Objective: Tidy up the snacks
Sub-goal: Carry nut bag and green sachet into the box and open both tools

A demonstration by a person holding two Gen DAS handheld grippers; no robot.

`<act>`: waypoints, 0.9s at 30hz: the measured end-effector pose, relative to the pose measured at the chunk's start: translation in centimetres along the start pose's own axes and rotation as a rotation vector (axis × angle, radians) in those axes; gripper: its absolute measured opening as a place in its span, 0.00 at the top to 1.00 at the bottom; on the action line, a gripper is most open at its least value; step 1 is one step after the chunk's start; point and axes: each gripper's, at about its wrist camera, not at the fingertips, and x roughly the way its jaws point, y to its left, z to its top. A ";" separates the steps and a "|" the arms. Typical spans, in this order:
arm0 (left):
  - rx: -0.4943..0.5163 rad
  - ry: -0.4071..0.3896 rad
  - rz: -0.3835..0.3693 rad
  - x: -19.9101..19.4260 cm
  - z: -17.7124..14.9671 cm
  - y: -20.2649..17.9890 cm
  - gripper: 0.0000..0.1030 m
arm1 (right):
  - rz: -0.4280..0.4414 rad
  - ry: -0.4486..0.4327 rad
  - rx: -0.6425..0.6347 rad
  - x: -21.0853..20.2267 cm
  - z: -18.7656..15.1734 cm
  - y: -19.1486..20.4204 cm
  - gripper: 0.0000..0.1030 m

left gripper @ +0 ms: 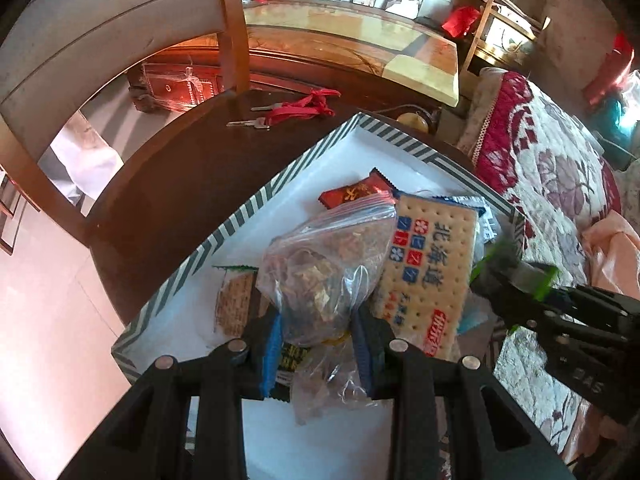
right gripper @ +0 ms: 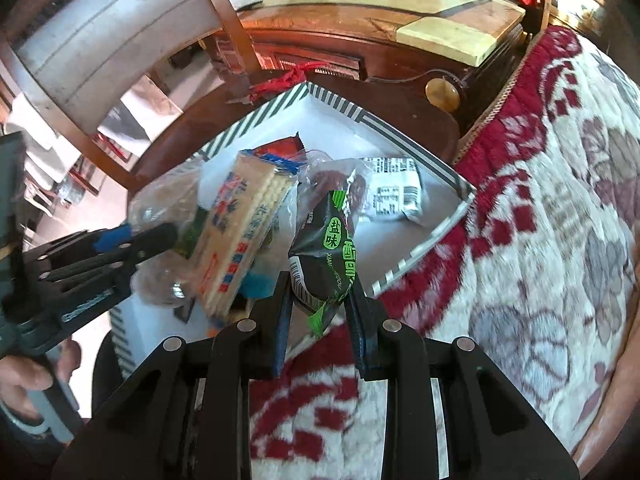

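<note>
Both jaws are clamping for you: left gripper (left gripper: 316, 344) on the clear bag (left gripper: 328, 276), right gripper (right gripper: 320, 300) on the green packet (right gripper: 328, 252), over the tray (left gripper: 280, 188).

Your left gripper (left gripper: 316, 344) points steeply downward, and its two blue-padded fingers (left gripper: 271, 354) are closed on a clear plastic bag (left gripper: 324, 276), which stands up between them. In the right wrist view this same gripper comes in from the left side, and your left hand (right gripper: 28, 384) is wrapped around its grey handle at the lower left edge.

Your right gripper (right gripper: 320, 308) also points steeply downward. Its jaws are pressed together on the lower end of a black and green snack packet (right gripper: 328, 248), which rises tilted from between the pads. In the left wrist view this gripper enters from the right side, a little blurred.
</note>
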 end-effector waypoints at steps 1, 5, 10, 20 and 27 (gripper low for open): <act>0.006 -0.003 0.001 0.0 0.0 -0.1 0.67 | -0.011 0.008 -0.009 0.5 0.3 0.2 0.76; 0.019 -0.012 -0.002 0.0 0.0 -0.5 0.67 | -0.049 0.028 -0.042 1.7 0.8 1.2 0.76; 0.020 -0.021 0.017 -0.2 -0.1 -0.7 0.63 | -0.015 0.015 -0.016 1.3 0.6 0.8 0.75; 0.032 -0.090 0.061 -2.4 -0.4 -1.1 0.39 | 0.030 -0.041 0.013 -1.7 -1.0 1.1 0.56; 0.064 -0.153 0.061 -4.4 -0.8 -2.7 0.28 | 0.019 -0.111 0.037 -4.6 -3.3 0.4 0.56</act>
